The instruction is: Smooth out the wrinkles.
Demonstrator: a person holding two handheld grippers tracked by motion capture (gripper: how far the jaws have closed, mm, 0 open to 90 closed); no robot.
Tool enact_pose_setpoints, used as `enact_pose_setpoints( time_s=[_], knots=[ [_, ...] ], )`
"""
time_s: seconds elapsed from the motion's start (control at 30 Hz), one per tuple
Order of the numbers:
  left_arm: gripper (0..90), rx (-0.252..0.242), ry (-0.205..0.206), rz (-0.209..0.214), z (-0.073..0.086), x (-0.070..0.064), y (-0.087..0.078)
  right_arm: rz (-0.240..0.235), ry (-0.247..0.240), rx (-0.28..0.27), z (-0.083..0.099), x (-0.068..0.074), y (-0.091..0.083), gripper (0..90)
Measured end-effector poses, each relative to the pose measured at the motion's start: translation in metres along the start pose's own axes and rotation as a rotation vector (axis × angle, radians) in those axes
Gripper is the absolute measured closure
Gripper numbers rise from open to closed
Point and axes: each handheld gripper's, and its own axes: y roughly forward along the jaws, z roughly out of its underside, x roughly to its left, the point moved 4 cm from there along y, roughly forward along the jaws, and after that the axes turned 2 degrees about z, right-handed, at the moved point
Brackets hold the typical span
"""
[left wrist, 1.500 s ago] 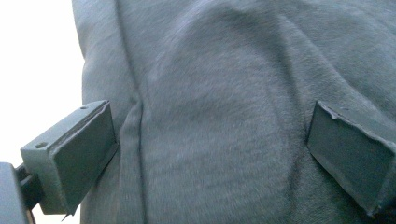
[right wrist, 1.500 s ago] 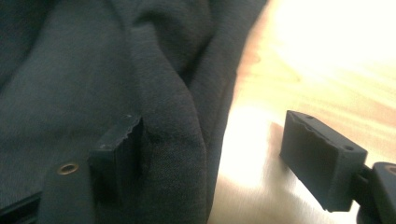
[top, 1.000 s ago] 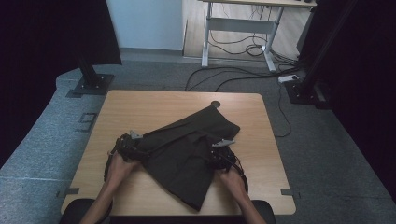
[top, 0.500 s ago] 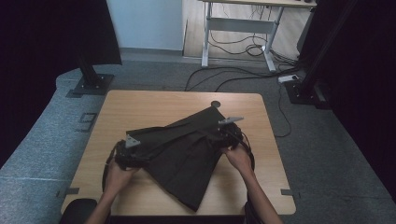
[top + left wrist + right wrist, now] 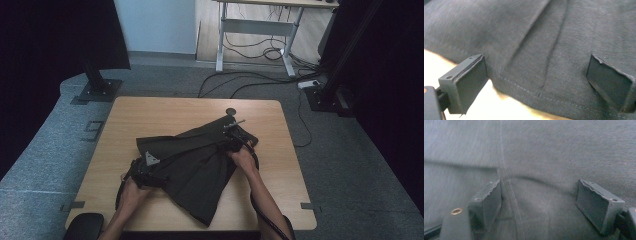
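A dark grey garment (image 5: 195, 160) lies spread and partly folded across the middle of the wooden table (image 5: 150, 115). My left gripper (image 5: 150, 176) is at the garment's near left edge; in the left gripper view the left gripper (image 5: 536, 82) stands open over the stitched hem (image 5: 524, 88), with pale table below it. My right gripper (image 5: 235, 137) rests over the garment's far right part. In the right gripper view the right gripper (image 5: 539, 202) is open, its jaws wide apart over cloth (image 5: 536, 150) with a seam (image 5: 511, 195) running between them.
A round cable hole (image 5: 230, 111) sits near the table's far edge. Bare wood borders the garment on all sides. A desk frame (image 5: 260, 30) and floor cables (image 5: 260, 80) lie beyond the table, and black stands (image 5: 97, 85) flank it.
My right gripper has moved away from me to the garment's far right part. The left gripper has shifted slightly back toward the near left edge. The garment has spread wider.
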Motion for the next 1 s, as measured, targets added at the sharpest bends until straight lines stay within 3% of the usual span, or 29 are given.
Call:
enact_pose_setpoints(
  time_s=[0.23,0.33,0.37,0.53,0.57,0.67,0.7,0.8,0.9,1.0],
  knots=[
    [3.1,0.006,-0.030,-0.041,-0.005,0.027,0.006,0.004,-0.013,0.045,0.031,0.018,-0.026,21.8],
    [3.1,0.012,-0.034,-0.049,-0.011,0.037,0.011,0.006,-0.008,0.052,0.045,0.029,-0.038,22.3],
    [4.1,0.017,-0.024,-0.069,-0.014,0.042,0.014,0.003,-0.006,0.058,0.050,0.034,-0.041,22.4],
    [3.5,0.057,-0.029,-0.045,-0.032,0.062,0.028,-0.012,-0.015,0.065,0.070,0.057,-0.056,22.2],
    [3.6,0.060,-0.034,-0.044,-0.034,0.063,0.030,-0.002,-0.022,0.045,0.072,0.060,-0.057,22.1],
    [3.9,0.057,-0.046,-0.022,-0.035,0.066,0.032,0.012,0.010,0.001,0.077,0.062,-0.058,21.9],
    [5.2,0.059,-0.065,0.002,-0.034,0.067,0.030,0.012,0.011,-0.005,0.078,0.061,-0.058,21.9],
    [9.2,0.021,-0.125,-0.006,-0.033,0.069,0.020,0.011,0.011,-0.014,0.078,0.061,-0.058,21.8],
    [9.5,-0.037,-0.164,0.050,-0.033,0.059,0.004,0.011,0.012,-0.028,0.079,0.061,-0.058,21.6],
    [7.0,-0.044,-0.149,0.086,-0.030,0.043,-0.001,0.012,0.013,-0.037,0.080,0.062,-0.058,21.6]
  ],
)
